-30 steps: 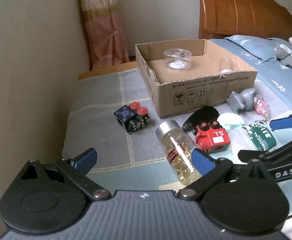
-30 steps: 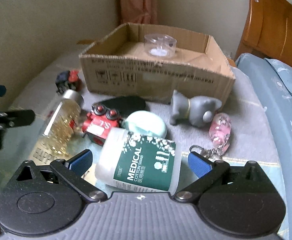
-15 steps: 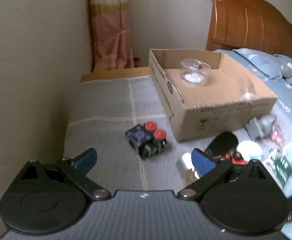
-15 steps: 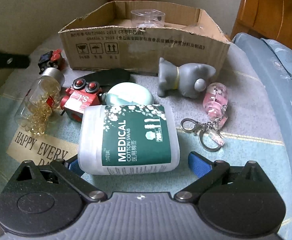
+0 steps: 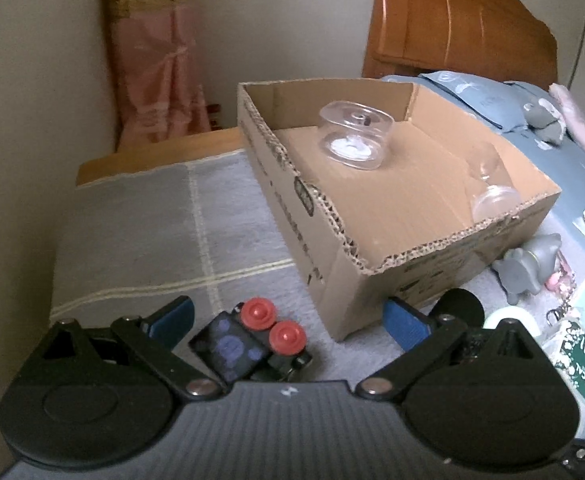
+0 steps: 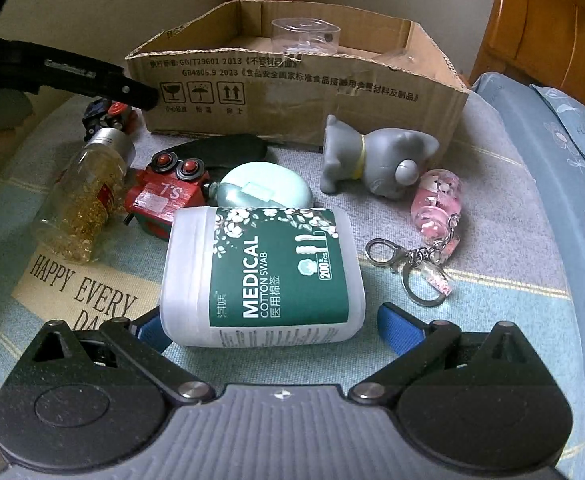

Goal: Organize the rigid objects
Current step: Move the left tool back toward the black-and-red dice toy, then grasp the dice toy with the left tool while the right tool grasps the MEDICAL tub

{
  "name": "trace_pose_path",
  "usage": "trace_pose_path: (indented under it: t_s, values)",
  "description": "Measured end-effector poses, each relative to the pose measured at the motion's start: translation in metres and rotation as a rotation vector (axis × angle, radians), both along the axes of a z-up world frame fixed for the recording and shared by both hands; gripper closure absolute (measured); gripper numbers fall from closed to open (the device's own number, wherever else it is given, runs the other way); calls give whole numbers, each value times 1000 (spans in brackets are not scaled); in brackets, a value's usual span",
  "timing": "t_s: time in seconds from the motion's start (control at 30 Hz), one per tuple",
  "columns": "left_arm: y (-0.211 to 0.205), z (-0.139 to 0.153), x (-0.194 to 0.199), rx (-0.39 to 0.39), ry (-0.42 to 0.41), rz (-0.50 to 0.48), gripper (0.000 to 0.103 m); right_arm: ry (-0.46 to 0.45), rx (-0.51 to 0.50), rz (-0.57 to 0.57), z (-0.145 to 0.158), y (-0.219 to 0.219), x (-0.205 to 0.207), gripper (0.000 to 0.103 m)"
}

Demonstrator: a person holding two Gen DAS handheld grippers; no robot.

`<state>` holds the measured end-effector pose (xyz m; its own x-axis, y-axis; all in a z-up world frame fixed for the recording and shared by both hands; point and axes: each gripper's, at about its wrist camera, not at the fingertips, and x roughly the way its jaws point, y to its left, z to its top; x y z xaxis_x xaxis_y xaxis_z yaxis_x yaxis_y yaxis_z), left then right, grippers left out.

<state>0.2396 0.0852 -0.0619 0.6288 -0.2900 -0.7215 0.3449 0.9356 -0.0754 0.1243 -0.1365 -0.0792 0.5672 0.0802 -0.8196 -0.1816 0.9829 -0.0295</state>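
1. Left wrist view: the left gripper (image 5: 288,320) has its jaws spread wide around a dark toy (image 5: 252,348) with two red knobs, not touching it. The toy lies on the grey blanket (image 5: 152,220), just beside the box (image 5: 332,264) corner; the blanket to the left is bare.
2. Right wrist view: the right gripper (image 6: 270,326) has its jaws open astride a jar (image 6: 262,276) labelled "MEDICAL COTTON SWAB", "200 PCS". A red toy (image 6: 166,198) reads "S.L"; the blanket reads "HAPPY EVERY".

A white cotton-swab tub (image 6: 262,276) with a dark green flowered label, a red toy block (image 6: 164,196), a grey cat figure (image 6: 376,160), a pink keychain charm (image 6: 436,204), a brown cardboard box (image 6: 300,92) on grey checked bedding (image 5: 152,232)
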Motion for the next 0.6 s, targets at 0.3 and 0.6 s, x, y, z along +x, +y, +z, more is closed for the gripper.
trace_pose_path:
  t_s: [0.3,0.6]
  values:
    - [10,4,-23,-66,74,-59,3,-9,3,9,-1,0,-1,0]
    - [30,16,-47,59,-45,125,3,-23,4,18,-2,-2,-4,0]
